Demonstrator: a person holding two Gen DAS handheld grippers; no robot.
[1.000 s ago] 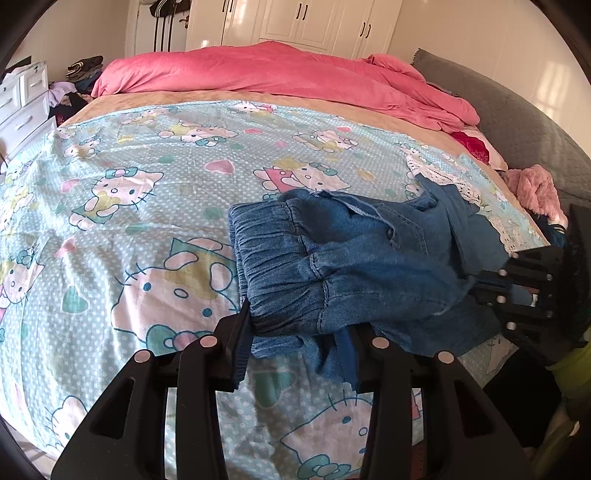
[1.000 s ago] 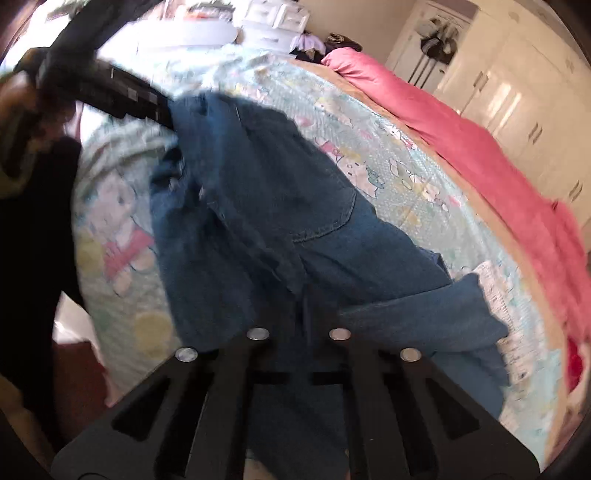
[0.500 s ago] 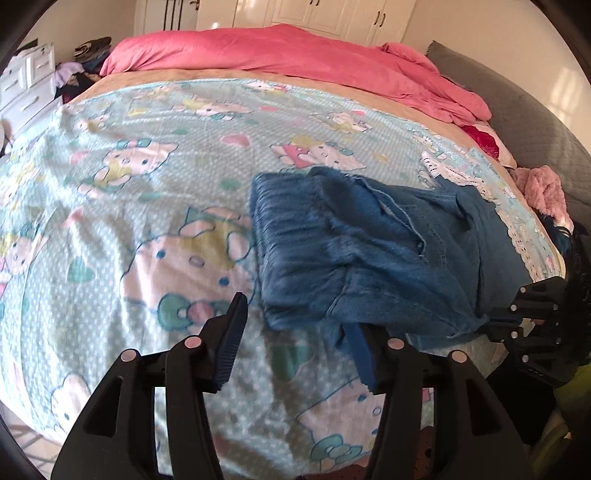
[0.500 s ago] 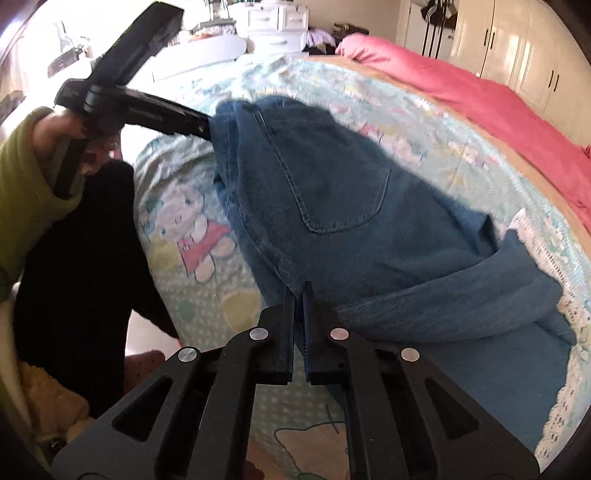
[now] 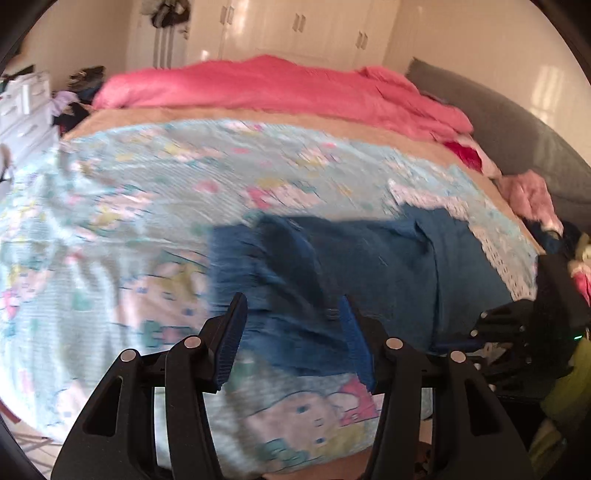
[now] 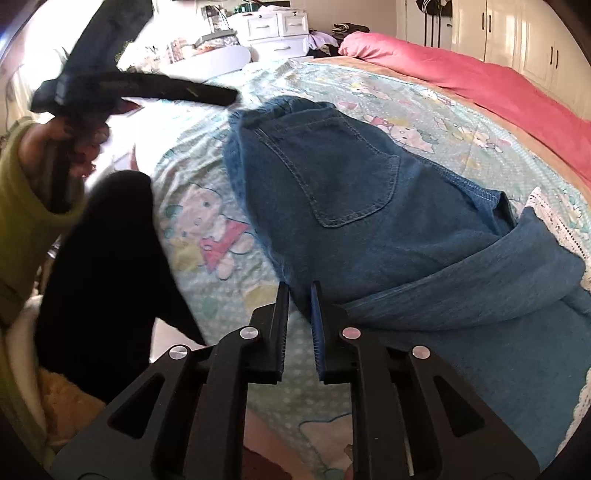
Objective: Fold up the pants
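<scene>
A person's hand point(image 6: 74, 136) in a green sleeve grips the black plastic left gripper point(image 5: 291, 332) at about ten o'clock in the right wrist view. Its two blue ribbed pads stand moderately wide apart with nothing pressed between them, above the near edge of the pants. One pair of pants point(image 6: 369, 206), blue denim with stitched seams and one patch pocket showing, lies folded on the bed, with a gathered waistband at eleven o'clock and a rolled fold of leg at three o'clock. Beneath is one light blue sheet point(image 6: 207, 229) of soft cotton, dotted and printed with cartoon cats, edged in white lace at three o'clock. The right gripper point(image 6: 299, 325), of the same black plastic, has its two ribbed pads a narrow gap apart and opening; they sit at the denim's near edge, not pressing on it. One puffy pink duvet point(image 6: 480, 81) lies bunched at one o'clock, before glossy white wardrobe doors point(image 5: 295, 29). One white chest of drawers point(image 6: 277, 33) stands at twelve o'clock.
</scene>
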